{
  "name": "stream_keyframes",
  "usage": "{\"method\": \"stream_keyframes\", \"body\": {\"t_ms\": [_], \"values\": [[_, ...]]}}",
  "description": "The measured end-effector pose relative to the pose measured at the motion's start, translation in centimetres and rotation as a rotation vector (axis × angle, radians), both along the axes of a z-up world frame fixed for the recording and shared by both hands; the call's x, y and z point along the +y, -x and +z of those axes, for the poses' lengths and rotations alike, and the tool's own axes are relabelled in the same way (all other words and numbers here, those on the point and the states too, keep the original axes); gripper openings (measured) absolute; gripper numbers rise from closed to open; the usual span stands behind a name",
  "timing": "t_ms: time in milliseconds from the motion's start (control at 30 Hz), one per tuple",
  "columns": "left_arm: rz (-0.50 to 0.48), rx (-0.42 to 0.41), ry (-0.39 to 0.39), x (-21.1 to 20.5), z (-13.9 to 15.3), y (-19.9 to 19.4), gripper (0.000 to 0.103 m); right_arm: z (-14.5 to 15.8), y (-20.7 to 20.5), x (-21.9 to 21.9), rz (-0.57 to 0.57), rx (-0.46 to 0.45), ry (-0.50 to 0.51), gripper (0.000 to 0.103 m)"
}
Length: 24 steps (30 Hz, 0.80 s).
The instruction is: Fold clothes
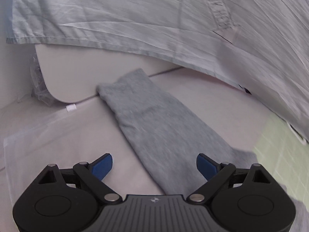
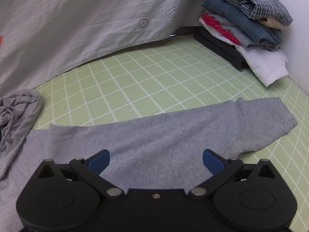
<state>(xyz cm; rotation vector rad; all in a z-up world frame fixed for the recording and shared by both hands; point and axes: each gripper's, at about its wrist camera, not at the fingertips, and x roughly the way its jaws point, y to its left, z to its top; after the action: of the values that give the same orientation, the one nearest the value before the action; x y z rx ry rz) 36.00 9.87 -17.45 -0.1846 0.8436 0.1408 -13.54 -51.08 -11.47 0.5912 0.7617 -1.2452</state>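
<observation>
A grey hoodie lies spread flat. Its left sleeve stretches away from my left gripper over a pale surface. That gripper hovers open just above the sleeve's near end, blue pads wide apart, nothing held. In the right wrist view the other sleeve runs to the right across the green grid mat, cuff at the far right. The hood with its drawstrings sits bunched at the left. My right gripper is open over the sleeve near the shoulder, holding nothing.
A pale grey sheet hangs along the back in both views. A stack of folded clothes stands at the mat's far right corner against a wall. A white cushion and clear plastic lie at the left.
</observation>
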Motion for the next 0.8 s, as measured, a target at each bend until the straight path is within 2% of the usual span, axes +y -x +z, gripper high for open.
{"method": "stream_keyframes", "body": {"t_ms": [233, 333, 367, 400, 433, 467, 500, 533, 667, 800], "values": [[0.046, -0.031, -0.063, 1.7, -0.7, -3.2, 0.094, 2.2, -0.1, 1.9, -0.025, -0.002, 0.003, 0.103], [0.056, -0.055, -0.094, 2.1, -1.0, -3.9, 0.088, 2.8, -0.1, 2.6, -0.021, 0.02, 0.011, 0.103], [0.056, -0.07, -0.102, 2.0, -1.0, -3.7, 0.078, 3.0, -0.1, 2.8, -0.019, 0.028, 0.013, 0.103], [0.056, -0.085, -0.111, 2.0, -0.9, -3.6, 0.06, 3.2, -0.1, 3.0, -0.017, 0.035, 0.016, 0.103], [0.046, -0.094, -0.1, 2.0, -0.8, -3.4, 0.049, 3.3, -0.1, 3.2, -0.017, 0.041, 0.018, 0.103], [0.034, -0.102, -0.086, 2.0, -0.6, -3.2, 0.024, 3.3, -0.1, 3.4, -0.017, 0.045, 0.018, 0.103], [0.022, -0.11, -0.072, 2.0, -0.4, -3.0, 0.017, 3.3, -0.1, 3.6, -0.017, 0.047, 0.018, 0.103], [0.011, -0.118, -0.058, 2.0, -0.3, -2.8, 0.012, 3.2, -0.1, 3.7, -0.017, 0.046, 0.015, 0.103], [-0.051, -0.162, 0.007, 1.1, 1.9, -1.4, 0.011, 2.9, 0.0, 4.1, -0.017, 0.033, 0.013, 0.103], [-0.187, -0.238, 0.059, -3.1, 5.9, 2.3, 0.011, 2.5, 0.3, 4.3, 0.009, -0.006, 0.013, 0.103]]}}
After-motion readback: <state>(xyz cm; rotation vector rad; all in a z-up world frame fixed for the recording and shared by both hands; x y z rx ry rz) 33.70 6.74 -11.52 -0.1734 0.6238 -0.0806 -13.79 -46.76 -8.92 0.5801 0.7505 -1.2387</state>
